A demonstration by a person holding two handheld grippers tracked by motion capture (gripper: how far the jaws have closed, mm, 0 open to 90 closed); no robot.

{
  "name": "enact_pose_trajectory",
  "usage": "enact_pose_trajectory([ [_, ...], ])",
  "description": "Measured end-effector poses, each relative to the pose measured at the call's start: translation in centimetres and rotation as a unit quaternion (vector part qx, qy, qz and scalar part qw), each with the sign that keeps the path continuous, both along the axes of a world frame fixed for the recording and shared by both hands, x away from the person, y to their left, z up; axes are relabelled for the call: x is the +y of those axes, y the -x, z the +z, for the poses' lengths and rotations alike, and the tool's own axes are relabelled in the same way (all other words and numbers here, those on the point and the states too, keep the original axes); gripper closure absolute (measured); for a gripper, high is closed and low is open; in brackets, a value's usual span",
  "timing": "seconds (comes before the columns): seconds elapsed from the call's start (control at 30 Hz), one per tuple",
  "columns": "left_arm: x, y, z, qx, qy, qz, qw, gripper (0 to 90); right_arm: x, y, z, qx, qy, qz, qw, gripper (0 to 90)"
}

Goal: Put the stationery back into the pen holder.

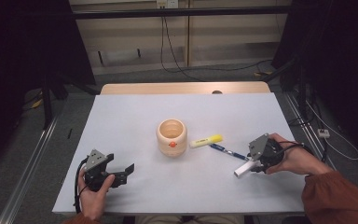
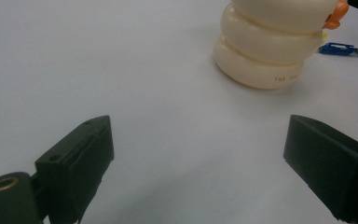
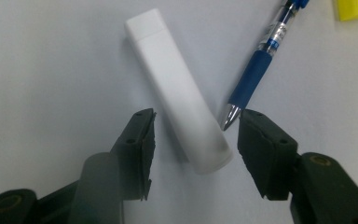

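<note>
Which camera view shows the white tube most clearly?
The right gripper view: the white tube lies large between the open tongs. The high view shows it small, partly under those tongs.

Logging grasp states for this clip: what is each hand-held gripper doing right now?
Left hand-held gripper: open, nothing between its jaws.
Right hand-held gripper: open, jaws either side of the white tube, not yet pressing it.

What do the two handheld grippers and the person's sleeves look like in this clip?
Both the left gripper and the right gripper are black, each topped by a grey three-cornered plate. Their jaws are blocky black pads with small screw holes. A black cable trails from the left one. The right sleeve is rust-orange.
</note>
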State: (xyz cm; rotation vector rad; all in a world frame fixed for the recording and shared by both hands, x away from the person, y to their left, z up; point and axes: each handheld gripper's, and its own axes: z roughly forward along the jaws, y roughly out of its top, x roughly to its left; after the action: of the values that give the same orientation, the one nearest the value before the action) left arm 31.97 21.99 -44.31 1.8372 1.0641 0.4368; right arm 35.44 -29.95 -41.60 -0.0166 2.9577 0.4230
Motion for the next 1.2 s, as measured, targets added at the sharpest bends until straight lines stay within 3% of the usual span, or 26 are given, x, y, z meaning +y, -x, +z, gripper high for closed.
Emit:
enact_pose_trajectory([
  [0.37, 0.1, 0.0, 0.0, 0.000, 0.001, 0.002, 1.0000, 8.4, 0.4, -0.2, -0.9, 0.012, 0.032, 0.019, 0.9992, 58.1],
  [0.73, 0.1, 0.0, 0.0, -0.001, 0.001, 0.002, 1.0000, 8.4, 0.2, -0.1, -1.0, 0.022, 0.022, 0.022, 0.9993, 67.6],
  [0.83, 0.1, 0.0, 0.0, -0.001, 0.002, 0.002, 1.0000, 8.4, 0.1, 0.0, -1.0, 0.034, 0.011, -0.007, 0.9993, 67.7],
  [0.97, 0.1, 0.1, 0.0, -0.001, 0.000, 0.000, 1.0000, 8.4, -0.3, 0.3, -0.9, 0.045, -0.008, -0.026, 0.9986, 67.8],
  [1.2, 0.2, 0.1, 0.2, -0.003, 0.008, 0.003, 1.0000, 8.4, -0.7, 0.7, -0.5, 0.050, -0.049, -0.071, 0.9949, 67.9],
])
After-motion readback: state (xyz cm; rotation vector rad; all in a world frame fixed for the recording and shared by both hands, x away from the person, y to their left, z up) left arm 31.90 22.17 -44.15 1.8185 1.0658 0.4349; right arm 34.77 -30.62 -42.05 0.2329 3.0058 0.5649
